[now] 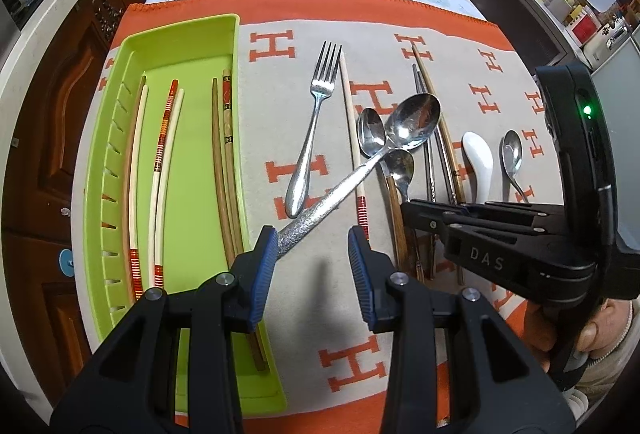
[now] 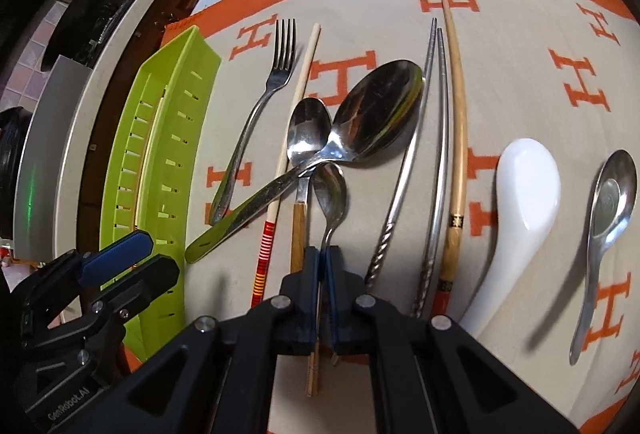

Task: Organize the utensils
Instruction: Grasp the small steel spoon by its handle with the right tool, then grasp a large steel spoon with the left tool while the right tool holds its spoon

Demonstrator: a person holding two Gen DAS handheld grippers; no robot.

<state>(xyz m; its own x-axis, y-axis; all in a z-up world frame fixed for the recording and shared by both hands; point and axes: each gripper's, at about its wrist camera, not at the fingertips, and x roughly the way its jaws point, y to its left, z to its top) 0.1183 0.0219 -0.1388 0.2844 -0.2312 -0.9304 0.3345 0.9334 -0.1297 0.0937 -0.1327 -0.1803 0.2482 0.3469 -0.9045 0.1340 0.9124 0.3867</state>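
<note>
Left gripper point(image 1: 312, 254): fingers spread wide apart, blue pads point(image 1: 266, 266) facing each other, nothing clamped between them. It is held low and pointed forward. In the right wrist view it appears at lower left, tilted.

Right gripper point(image 2: 323, 266): fingers drawn together, only a narrow slit between the blue pads, pointed forward and low. In the left wrist view it lies nearly horizontal at right, with a hand point(image 1: 600, 330) gripping its handle.
</note>
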